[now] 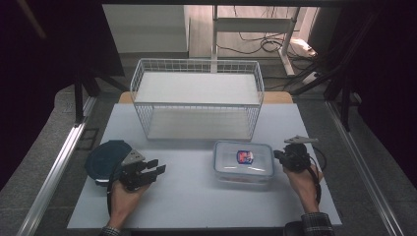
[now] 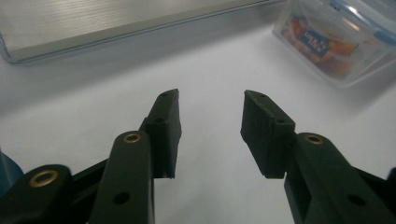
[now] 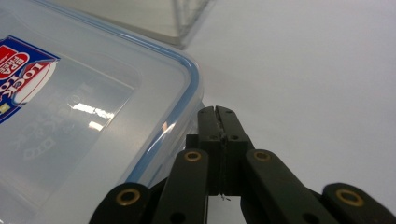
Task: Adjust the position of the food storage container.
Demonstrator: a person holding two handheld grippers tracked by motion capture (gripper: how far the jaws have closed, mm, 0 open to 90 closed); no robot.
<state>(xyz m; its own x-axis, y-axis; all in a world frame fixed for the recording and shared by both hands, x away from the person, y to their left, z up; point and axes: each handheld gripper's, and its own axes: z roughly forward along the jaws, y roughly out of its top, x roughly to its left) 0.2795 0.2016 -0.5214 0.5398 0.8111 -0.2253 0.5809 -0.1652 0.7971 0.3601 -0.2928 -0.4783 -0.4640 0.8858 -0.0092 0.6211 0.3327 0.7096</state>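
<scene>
Right hand-held gripper [image 3: 217, 112]: nearest my lens, its jaws were pressed together with nothing between them; I saw the tips just beside the right edge of the food container [image 3: 88, 116], and I could not tell whether they touched it.
Food container: clear plastic, rectangular, lid with a blue seal and a red-and-blue label; in the high view it sat on the surface [image 1: 196, 196] right of the middle, just in front of the wire basket [image 1: 196, 66].
Container contents: something orange and red showed through the wall in the left gripper view [image 2: 336, 42]; I could not make out what it was.
Right hand [image 1: 306, 178]: it held the right hand-held gripper [image 1: 278, 155] at the container's right side, with a cable trailing toward the wrist.
Left hand-held gripper [image 1: 158, 167]: its jaws were spread wide and held nothing; it pointed right toward the container, well apart from it, over bare surface.
Left hand [image 1: 125, 194]: it came in from the near edge, with a plaid cuff at the wrist.
Dark blue lid [image 1: 104, 157]: round, lying flat on the surface at the left, just beside the left hand-held gripper's body.
Wire basket: white, open-topped, standing at the far side of the surface with a pale flat floor inside.
Surface: pale grey-white.
</scene>
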